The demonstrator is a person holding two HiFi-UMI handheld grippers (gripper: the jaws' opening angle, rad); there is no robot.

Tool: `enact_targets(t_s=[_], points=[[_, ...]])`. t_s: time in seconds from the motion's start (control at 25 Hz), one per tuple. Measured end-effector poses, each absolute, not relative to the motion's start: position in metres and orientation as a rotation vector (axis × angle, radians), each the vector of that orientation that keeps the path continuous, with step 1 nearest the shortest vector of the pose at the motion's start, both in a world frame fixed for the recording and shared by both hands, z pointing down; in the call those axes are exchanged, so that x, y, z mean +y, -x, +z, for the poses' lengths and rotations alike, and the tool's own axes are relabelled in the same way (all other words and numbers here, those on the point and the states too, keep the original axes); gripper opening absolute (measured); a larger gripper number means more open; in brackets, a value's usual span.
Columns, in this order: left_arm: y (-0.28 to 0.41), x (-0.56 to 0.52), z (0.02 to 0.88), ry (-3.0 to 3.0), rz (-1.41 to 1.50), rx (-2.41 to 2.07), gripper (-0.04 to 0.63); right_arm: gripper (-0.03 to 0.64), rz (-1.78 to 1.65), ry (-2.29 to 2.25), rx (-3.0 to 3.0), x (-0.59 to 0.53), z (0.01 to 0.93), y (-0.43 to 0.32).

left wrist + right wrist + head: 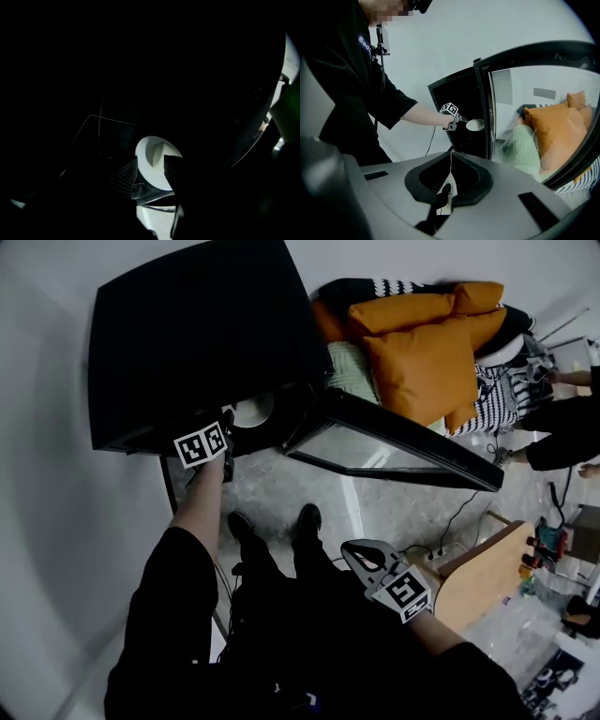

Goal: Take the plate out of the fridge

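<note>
Inside, the round white plate [475,124] sat near the front of the boxy black fridge [187,334], smooth and pale against dark walls. The glass-paned door [375,451] stood open. Left gripper [150,160]: ribbed jaws apart, flanking the plate, no clamping seen. Right gripper [451,161]: jaws together, empty, well apart.

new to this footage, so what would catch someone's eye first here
The black fridge fills the upper left of the head view, its glass door standing open. Inside sits a white plate, and the left hand-held gripper reaches toward it with jaws apart. Bright orange cushions pile up to the right, beyond the door.
</note>
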State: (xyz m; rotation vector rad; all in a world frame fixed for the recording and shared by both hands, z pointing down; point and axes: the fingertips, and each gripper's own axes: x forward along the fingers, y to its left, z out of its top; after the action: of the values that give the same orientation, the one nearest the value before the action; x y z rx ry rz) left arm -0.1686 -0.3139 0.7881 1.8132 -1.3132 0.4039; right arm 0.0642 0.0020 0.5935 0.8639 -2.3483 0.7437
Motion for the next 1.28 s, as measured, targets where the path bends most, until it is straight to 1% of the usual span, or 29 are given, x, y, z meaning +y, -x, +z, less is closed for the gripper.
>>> enact_targets(t_s=[0.24,0.72,0.76,0.84,1.28], points=[[0.169,-0.319,0.806,-1.765,0.447,-1.307,0.163,0.011,0.765,-0.86,-2.329,0.005,0.599,-0.076],[0.163,-0.32,0.824,-1.657,0.365,-1.282,0.158,0.011,0.795,-0.889,-2.31,0.009,0.609,-0.092],[0.163,-0.32,0.826,-1.637,0.352,-1.283,0.153,0.011,0.799,-0.892,-2.302,0.009,0.609,-0.093],[0.164,-0.319,0.829,-1.587,0.317,-1.289,0.075,0.011,0.797,-0.898,-2.293,0.009,0.611,-0.095],[0.159,-0.306,0.826,-1.504,0.184,-1.306,0.054,0.011,0.79,-0.924,-2.287,0.005,0.61,-0.1]])
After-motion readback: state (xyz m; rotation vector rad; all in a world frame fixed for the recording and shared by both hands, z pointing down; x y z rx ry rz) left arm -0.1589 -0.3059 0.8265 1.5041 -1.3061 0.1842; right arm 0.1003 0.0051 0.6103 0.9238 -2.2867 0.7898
